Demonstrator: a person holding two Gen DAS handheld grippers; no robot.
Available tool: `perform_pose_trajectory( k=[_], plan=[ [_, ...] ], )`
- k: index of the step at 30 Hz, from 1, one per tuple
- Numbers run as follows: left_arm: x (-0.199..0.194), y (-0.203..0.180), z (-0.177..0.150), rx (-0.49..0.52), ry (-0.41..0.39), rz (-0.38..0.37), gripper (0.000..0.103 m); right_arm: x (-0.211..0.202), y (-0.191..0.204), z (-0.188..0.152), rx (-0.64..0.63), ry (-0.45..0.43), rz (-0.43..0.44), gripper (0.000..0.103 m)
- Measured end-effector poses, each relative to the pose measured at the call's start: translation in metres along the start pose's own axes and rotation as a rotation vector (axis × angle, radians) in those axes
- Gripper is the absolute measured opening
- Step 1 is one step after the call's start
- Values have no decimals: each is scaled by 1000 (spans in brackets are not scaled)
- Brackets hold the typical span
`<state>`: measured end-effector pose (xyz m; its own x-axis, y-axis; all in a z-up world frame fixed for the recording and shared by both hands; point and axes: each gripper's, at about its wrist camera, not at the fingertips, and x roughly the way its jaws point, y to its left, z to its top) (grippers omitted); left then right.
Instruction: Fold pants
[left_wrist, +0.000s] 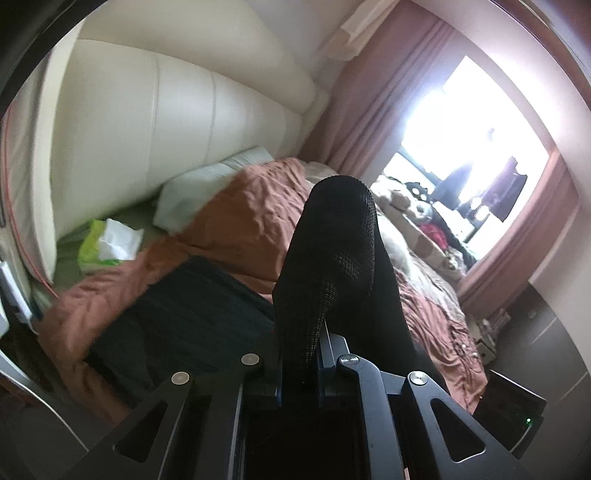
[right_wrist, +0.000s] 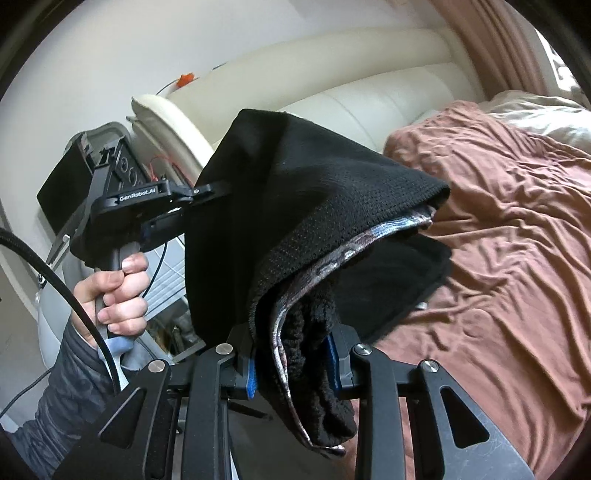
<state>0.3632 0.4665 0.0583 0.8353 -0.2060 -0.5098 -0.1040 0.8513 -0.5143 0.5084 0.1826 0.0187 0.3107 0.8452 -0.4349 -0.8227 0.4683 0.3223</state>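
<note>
Mid-fold: black pants (right_wrist: 314, 206) hang above the bed (right_wrist: 517, 258), left gripper (left_wrist: 300, 363) and right gripper (right_wrist: 293, 363) each clamped on fabric, final laydown and smoothing left.

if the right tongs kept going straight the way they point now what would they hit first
Beyond the black pants clamped in the right tongs, probably the brown bedspread, short of the cream headboard; depth is unclear.
</note>
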Motion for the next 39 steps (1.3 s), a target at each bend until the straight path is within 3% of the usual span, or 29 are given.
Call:
perform_pose_trajectory(
  k=[12, 26, 39],
  plan=[
    [23, 53, 37, -7, 10, 113, 12, 75, -3, 15, 44, 55, 88, 25],
    [112, 86, 61, -32, 105, 192, 12, 133, -46, 23, 182, 82, 108, 25],
    [199, 93, 65, -35, 200, 260, 12, 145, -96, 14, 325, 86, 115, 25]
  ],
)
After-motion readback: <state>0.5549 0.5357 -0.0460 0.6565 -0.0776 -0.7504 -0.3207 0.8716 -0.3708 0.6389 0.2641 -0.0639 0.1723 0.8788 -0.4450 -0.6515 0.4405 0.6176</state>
